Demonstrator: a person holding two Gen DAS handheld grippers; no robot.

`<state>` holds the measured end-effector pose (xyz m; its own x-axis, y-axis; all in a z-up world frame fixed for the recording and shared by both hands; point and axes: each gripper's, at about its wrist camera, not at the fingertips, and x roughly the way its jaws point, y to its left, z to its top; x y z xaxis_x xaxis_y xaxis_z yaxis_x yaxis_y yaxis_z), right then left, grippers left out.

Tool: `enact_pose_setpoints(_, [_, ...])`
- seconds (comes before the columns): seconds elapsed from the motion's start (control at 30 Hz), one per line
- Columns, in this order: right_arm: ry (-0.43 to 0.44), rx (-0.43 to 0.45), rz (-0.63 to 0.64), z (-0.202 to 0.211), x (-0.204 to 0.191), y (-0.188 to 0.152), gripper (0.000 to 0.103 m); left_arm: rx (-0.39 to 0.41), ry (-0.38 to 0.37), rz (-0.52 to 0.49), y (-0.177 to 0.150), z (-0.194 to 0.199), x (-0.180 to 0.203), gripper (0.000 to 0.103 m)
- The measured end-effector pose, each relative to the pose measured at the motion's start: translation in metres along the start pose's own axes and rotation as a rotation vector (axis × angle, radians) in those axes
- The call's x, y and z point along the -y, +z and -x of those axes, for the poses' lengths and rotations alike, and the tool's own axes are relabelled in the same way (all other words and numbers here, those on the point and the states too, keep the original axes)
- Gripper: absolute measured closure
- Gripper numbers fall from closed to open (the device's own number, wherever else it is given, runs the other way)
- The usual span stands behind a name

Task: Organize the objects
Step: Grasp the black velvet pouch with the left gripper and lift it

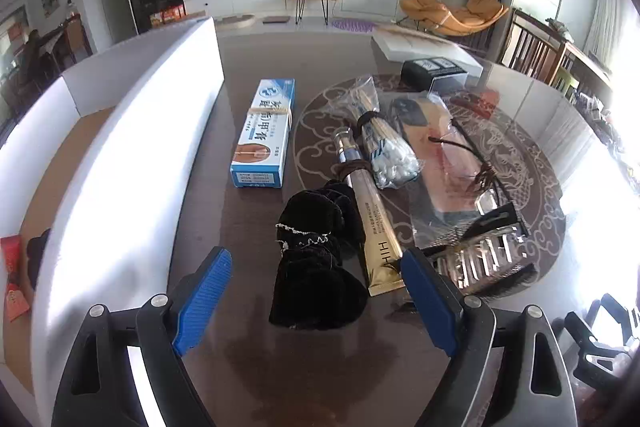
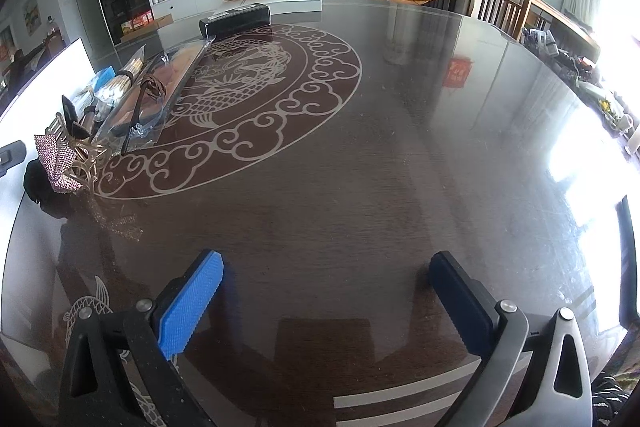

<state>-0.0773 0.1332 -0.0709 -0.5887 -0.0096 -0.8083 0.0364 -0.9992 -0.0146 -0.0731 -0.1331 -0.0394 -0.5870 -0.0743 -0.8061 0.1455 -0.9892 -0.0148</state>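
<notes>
Two grippers out, but only your L gripper (image 1: 316, 291) was near anything: jaws spread wide, nothing clamped, w/ the black velvet pouch (image 1: 316, 263) lying on the table (image 1: 256, 367) straight ahead between the fingertips, not touched. Pouch's long axis ran roughly along your pointing line, so I'd judge a straight drop-in. White box (image 1: 132, 131) sat to its left. R gripper (image 2: 326, 303) hung open over bare table, pouch well off to its left.
</notes>
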Motion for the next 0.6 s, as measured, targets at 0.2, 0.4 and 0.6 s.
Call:
enact_pose_setpoints(0.2, [0.0,0.0,0.0,0.0,0.0,0.0,0.0,-0.069,-0.068,-0.041,-0.004,-0.039,0.012,0.028])
enact_pose_setpoints(0.4, [0.0,0.002,0.0,0.0,-0.001,0.001,0.0,-0.016,-0.11,-0.087,-0.014,-0.025,0.051,0.069])
enact_pose_setpoints(0.6, [0.001,0.004,0.0,0.0,-0.001,0.002,0.0,-0.041,-0.175,-0.098,-0.032,-0.012,0.079,0.069])
